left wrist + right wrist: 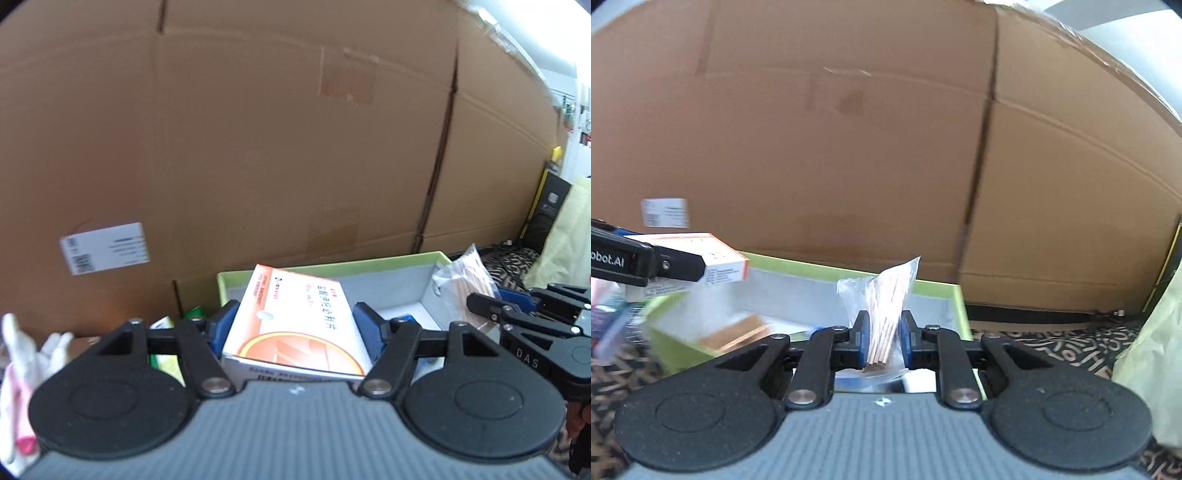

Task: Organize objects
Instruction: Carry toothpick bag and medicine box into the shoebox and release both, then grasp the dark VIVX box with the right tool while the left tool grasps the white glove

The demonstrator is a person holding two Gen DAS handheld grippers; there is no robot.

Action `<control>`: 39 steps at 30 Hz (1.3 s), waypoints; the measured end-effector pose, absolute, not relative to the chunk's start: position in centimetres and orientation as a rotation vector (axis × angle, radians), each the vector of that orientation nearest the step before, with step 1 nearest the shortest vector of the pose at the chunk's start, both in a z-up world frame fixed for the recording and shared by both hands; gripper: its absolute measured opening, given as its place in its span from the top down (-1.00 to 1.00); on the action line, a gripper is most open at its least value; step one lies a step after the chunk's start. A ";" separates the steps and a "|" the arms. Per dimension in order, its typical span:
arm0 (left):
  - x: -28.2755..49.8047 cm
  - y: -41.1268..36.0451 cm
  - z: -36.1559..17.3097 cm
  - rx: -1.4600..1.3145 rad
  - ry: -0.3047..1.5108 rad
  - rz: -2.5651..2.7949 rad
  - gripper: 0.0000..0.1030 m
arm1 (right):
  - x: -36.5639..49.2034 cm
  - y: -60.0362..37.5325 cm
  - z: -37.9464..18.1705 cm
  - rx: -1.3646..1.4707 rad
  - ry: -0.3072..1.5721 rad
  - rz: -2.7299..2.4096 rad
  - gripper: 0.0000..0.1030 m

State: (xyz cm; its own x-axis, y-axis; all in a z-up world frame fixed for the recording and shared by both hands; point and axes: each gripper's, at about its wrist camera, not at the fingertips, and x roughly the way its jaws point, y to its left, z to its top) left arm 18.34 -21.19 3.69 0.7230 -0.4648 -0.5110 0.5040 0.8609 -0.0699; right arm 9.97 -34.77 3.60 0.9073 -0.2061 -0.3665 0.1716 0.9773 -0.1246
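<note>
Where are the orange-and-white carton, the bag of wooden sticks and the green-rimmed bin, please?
orange-and-white carton (295,325), left wrist view, top face.
bag of wooden sticks (886,314), right wrist view, stick bundle.
green-rimmed bin (955,306), right wrist view, right rim.

Glossy printed card box (295,325), crinkly clear plastic bag (886,291) showing pale wooden sticks, matt corrugated cardboard (258,147) looming behind.

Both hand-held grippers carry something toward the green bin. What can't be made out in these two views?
- Green bin floor: left wrist view, hidden by the orange-and-white box.
- Box print: blurred in both views.
- Bag of sticks count: right wrist view, too blurred.
- Items left of bin: right wrist view, motion-smeared.
</note>
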 end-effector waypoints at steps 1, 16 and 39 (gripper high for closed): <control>18.8 -21.8 3.4 0.089 0.542 -0.529 -0.29 | 10.8 -35.4 3.4 -0.092 0.398 -0.202 0.62; 19.9 -21.6 0.8 0.039 0.529 -0.506 -1.00 | 14.3 -38.1 1.2 -0.085 0.430 -0.221 -0.20; 8.0 -3.2 -2.9 -0.008 0.528 -0.225 -1.00 | 3.9 -22.8 -2.5 0.033 0.311 0.094 -0.66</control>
State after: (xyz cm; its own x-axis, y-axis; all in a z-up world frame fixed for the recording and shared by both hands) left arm 7.96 -3.22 -2.90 0.8396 -0.2155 -0.4987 0.2111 0.9752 -0.0659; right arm 3.91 -22.79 -2.54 0.9476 0.0974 -0.3043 -0.0871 0.9951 0.0473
